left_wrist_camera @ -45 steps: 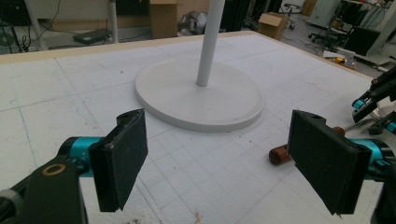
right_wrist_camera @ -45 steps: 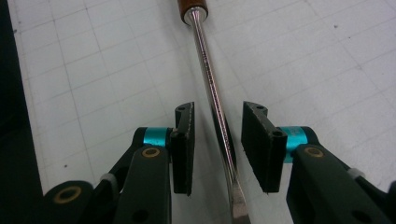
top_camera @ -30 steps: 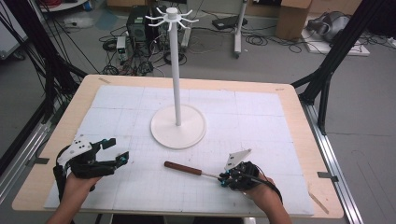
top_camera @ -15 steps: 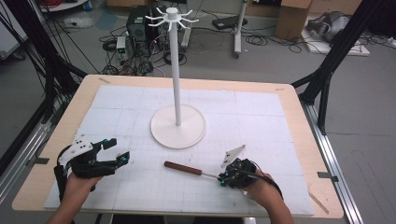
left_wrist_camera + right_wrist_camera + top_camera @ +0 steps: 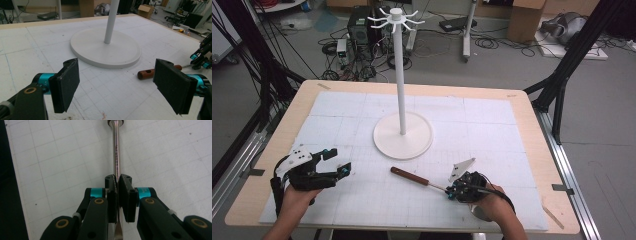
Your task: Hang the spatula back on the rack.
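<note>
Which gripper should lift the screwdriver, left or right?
Right. The right gripper is already shut on the screwdriver at its metal shaft, handle toward the white stand. The left gripper is open, off to the side.

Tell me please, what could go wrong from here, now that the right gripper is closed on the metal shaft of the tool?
1. The right gripper pinches the thin, smooth shaft of the screwdriver far from its wooden handle, so the tool may rotate or slip if lifted.
2. The stand is tall on a round base close by; a swinging handle could knock it.
3. The left gripper is open nearby and may get in the way.
</note>
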The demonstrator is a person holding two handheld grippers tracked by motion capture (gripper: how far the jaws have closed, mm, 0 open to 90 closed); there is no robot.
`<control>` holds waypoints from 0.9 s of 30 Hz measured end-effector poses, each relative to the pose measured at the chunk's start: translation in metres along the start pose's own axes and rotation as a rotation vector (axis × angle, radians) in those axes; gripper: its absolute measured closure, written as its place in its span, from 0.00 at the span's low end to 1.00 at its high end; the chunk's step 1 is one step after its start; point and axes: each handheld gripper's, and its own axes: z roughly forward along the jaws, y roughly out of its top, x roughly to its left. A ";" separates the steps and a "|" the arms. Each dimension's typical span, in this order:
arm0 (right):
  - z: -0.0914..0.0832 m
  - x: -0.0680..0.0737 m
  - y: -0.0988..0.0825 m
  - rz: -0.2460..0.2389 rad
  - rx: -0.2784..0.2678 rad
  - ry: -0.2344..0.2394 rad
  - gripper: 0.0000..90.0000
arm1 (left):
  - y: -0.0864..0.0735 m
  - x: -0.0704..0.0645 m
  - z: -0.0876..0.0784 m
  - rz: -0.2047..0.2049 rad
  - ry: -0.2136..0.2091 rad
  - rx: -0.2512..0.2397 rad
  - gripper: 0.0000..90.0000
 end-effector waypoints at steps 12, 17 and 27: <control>-0.003 0.001 0.000 0.017 -0.046 0.019 0.94 | 0.000 0.000 0.000 -0.004 0.004 -0.005 0.24; -0.010 -0.001 -0.002 0.057 -0.115 0.011 0.94 | 0.000 0.000 -0.001 -0.004 0.007 -0.005 0.24; -0.025 0.000 -0.002 0.115 -0.266 -0.008 0.94 | 0.002 -0.002 -0.001 -0.033 -0.006 -0.021 0.24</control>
